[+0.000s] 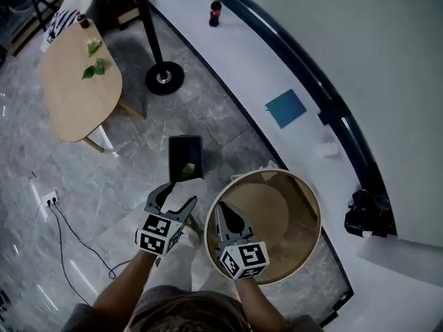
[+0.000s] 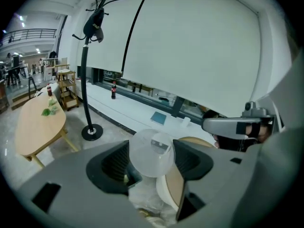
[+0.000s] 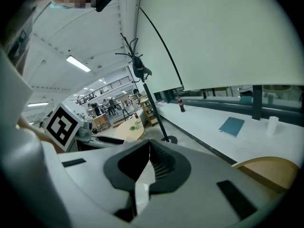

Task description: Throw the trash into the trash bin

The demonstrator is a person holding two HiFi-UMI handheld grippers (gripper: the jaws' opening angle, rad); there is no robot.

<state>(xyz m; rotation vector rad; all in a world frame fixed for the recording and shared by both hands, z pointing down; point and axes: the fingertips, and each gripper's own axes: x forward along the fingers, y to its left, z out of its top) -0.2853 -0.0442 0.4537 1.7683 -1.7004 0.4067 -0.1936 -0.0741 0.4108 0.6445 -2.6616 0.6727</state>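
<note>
left gripper (image 1: 178, 196) fingers clamp a clear plastic cup (image 2: 152, 152) (wide grip), black trash bin (image 1: 185, 158) on the floor just ahead of them; right gripper (image 3: 149, 148) fingers pressed together, over a round wooden tub (image 1: 304, 206).

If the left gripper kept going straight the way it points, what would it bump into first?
Probably the black bin on the floor, right ahead of the left gripper and its clear cup in the head view. Depth is unclear, so it might hit the floor just short of it.
</note>
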